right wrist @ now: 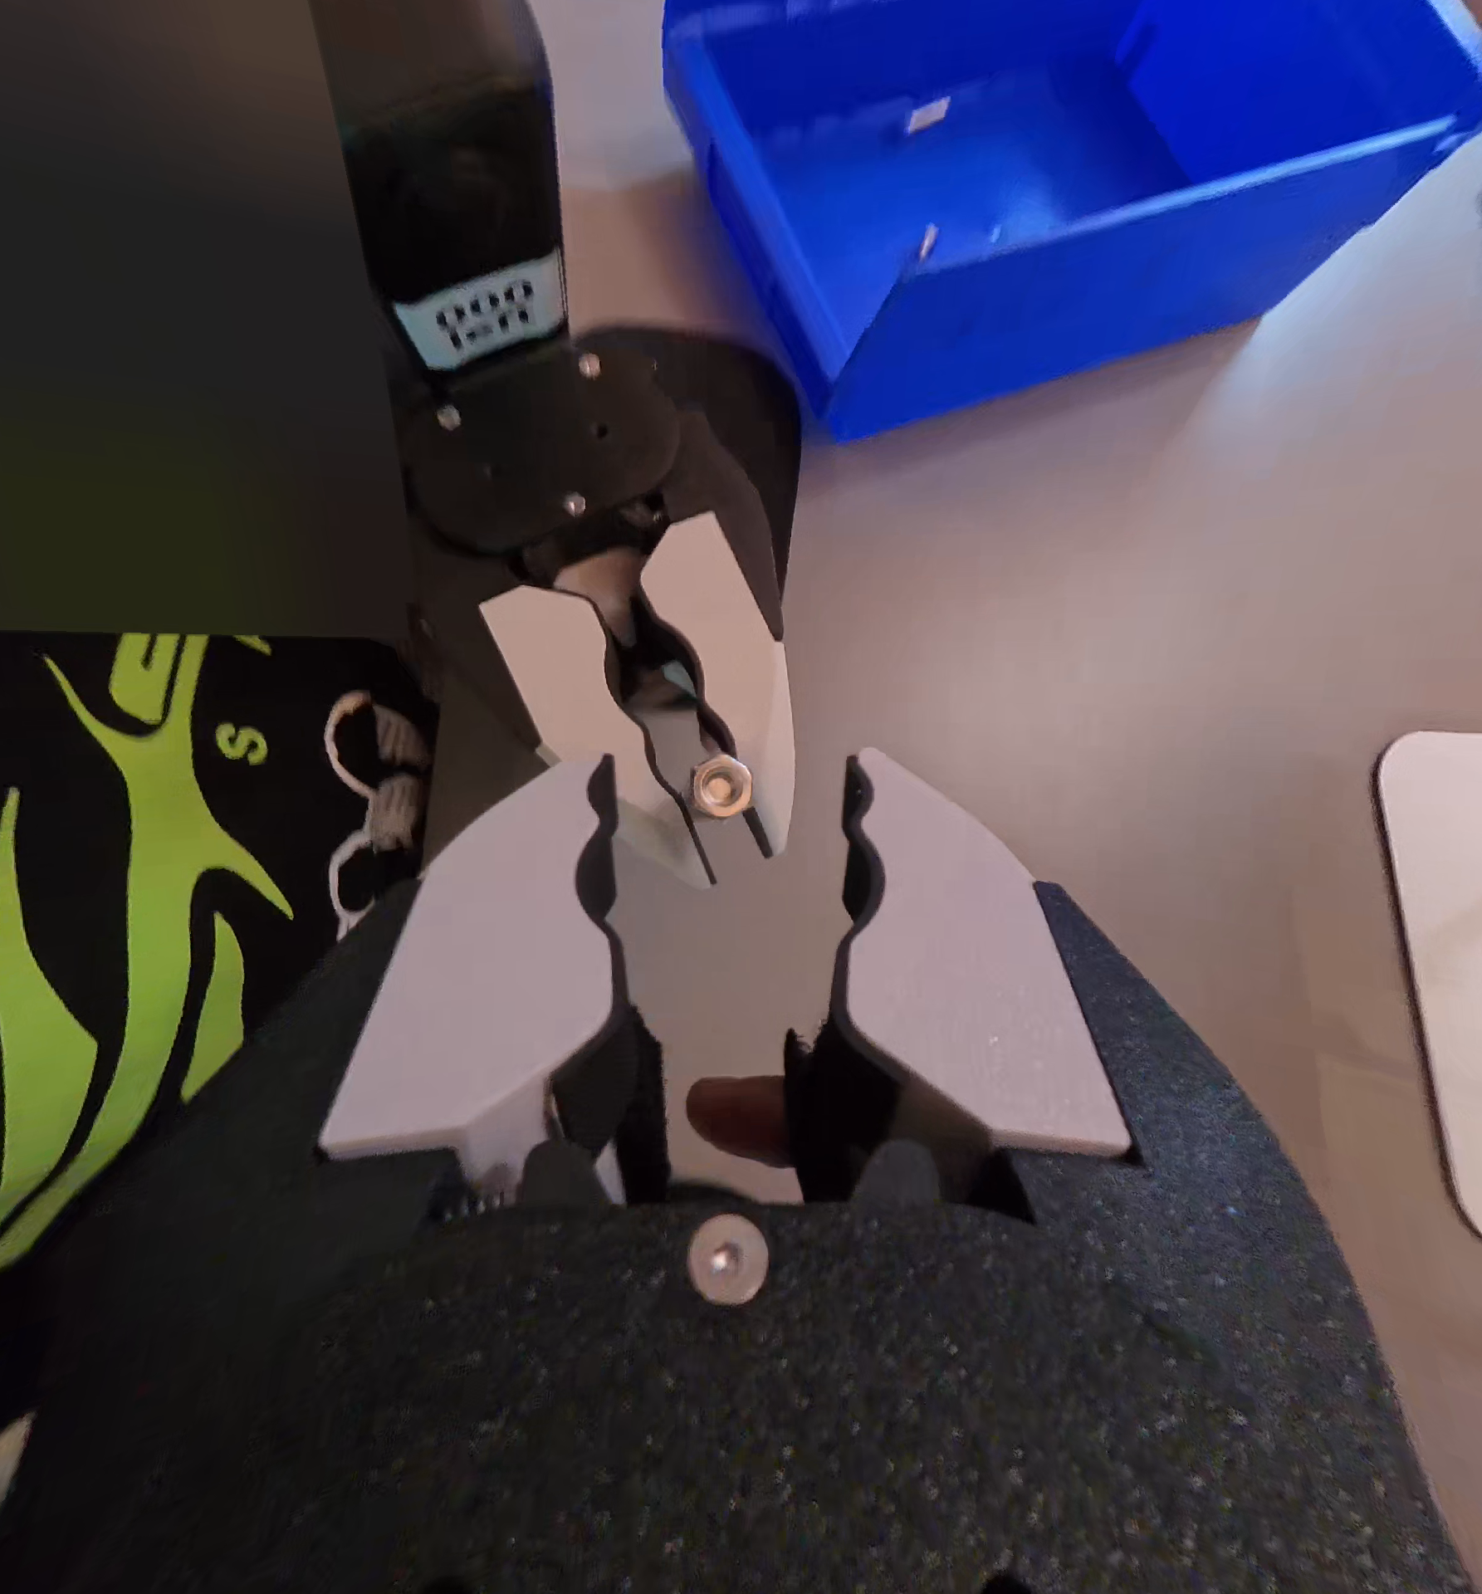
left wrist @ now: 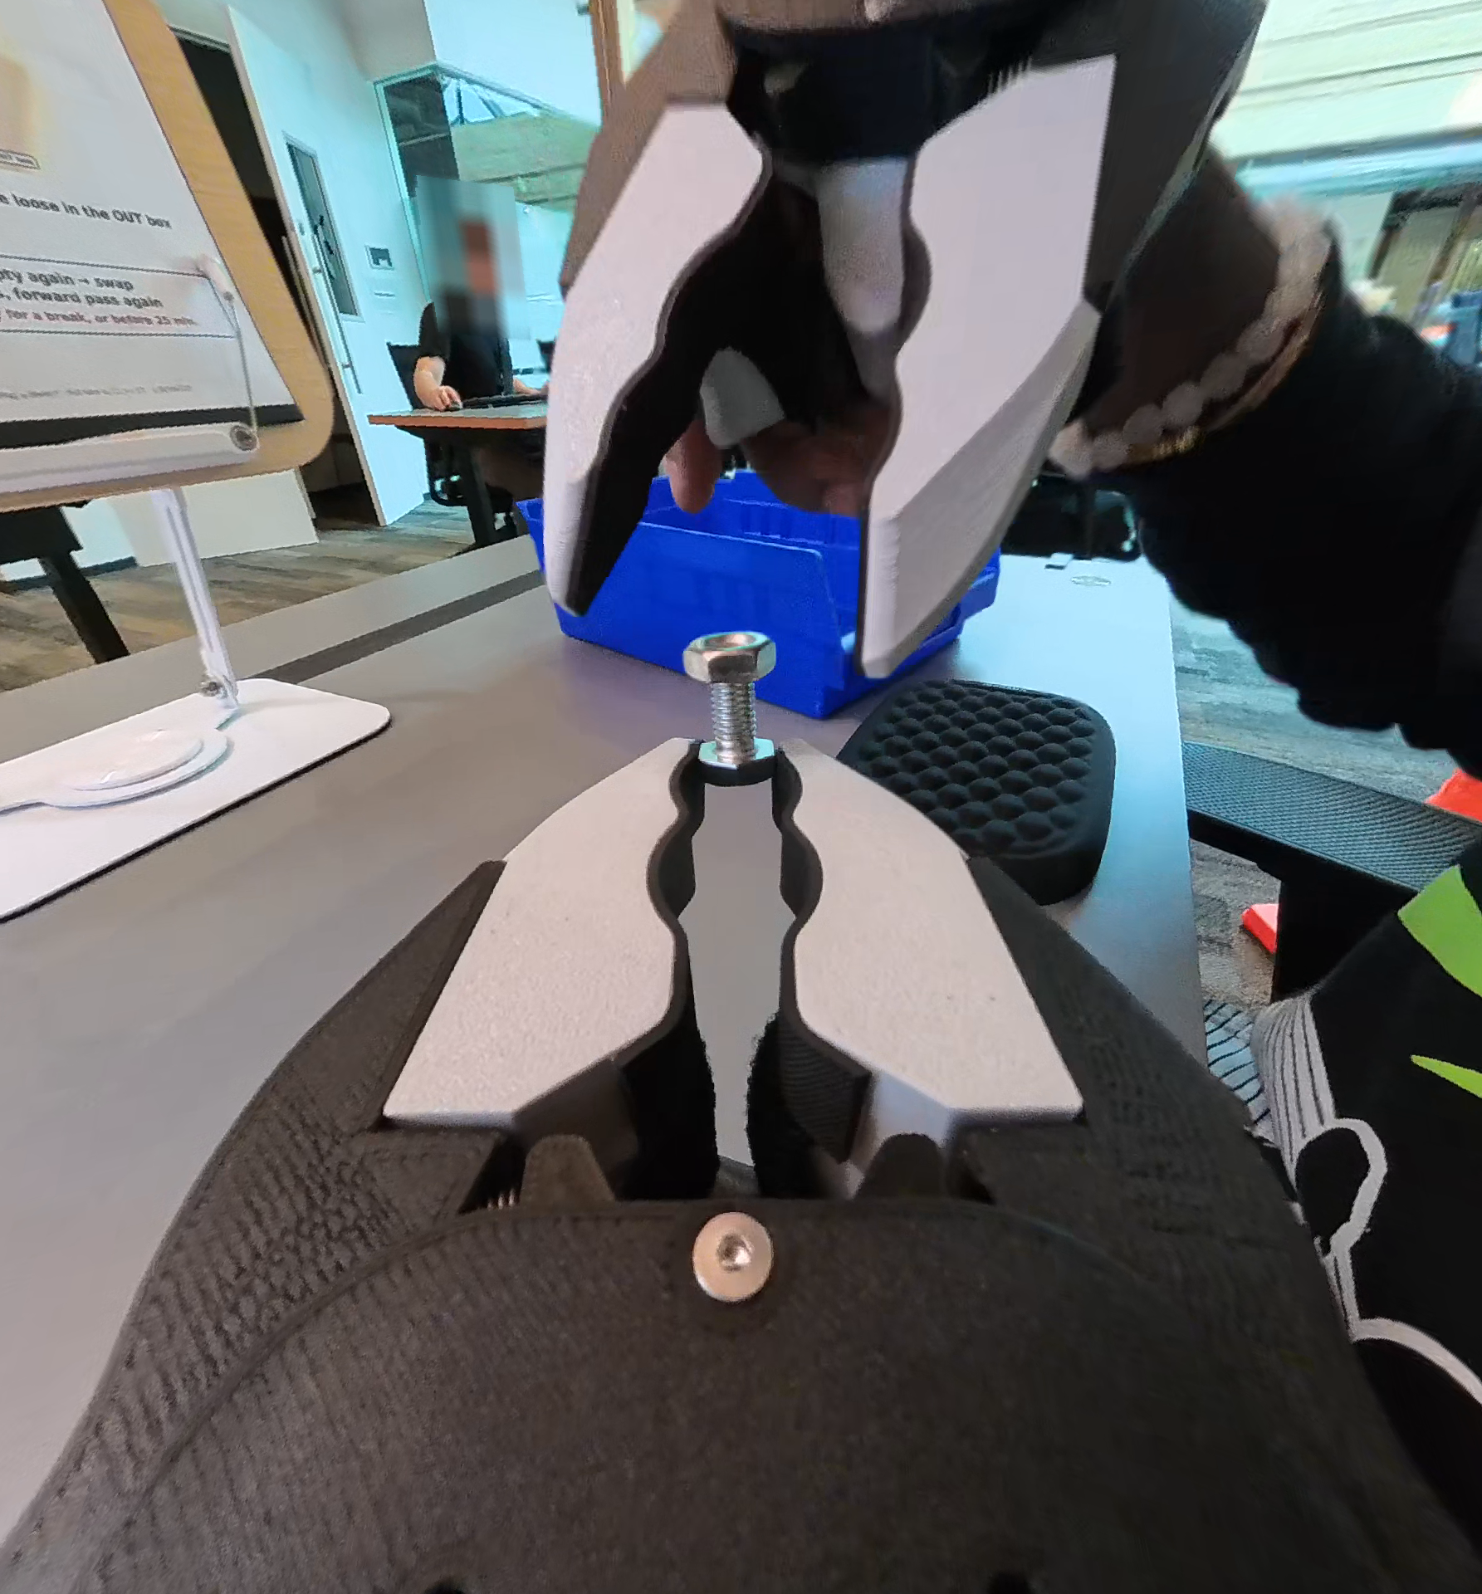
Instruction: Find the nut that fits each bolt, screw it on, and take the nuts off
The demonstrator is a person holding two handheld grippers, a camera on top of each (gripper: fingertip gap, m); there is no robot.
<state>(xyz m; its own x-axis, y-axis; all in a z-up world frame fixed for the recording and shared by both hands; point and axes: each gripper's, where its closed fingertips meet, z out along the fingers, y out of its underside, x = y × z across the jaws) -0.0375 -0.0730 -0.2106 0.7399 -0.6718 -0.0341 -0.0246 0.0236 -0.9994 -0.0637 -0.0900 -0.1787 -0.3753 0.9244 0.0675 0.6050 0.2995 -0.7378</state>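
Note:
A silver bolt (left wrist: pixel 730 707) stands upright with its hex head (left wrist: pixel 728 658) on top and a nut (left wrist: pixel 735 757) at the lower end of its thread. My left gripper (left wrist: pixel 735 763) is shut on the nut at its fingertips, just above the grey table. My right gripper (left wrist: pixel 724 634) hangs open directly above the bolt head, one finger on each side, not touching it. In the right wrist view I look straight down on the bolt head (right wrist: pixel 722 787), held in the left gripper (right wrist: pixel 733 854), between the open right gripper's (right wrist: pixel 728 763) tips.
A blue bin (left wrist: pixel 703 595) stands behind the bolt; in the right wrist view the bin (right wrist: pixel 1065 285) holds a few small metal parts. A black textured pad (left wrist: pixel 987 768) lies to the right. A white stand base (left wrist: pixel 159 776) with a tilted sheet sits to the left. Only a small space, under 4 cm, lies between the two pairs of fingers.

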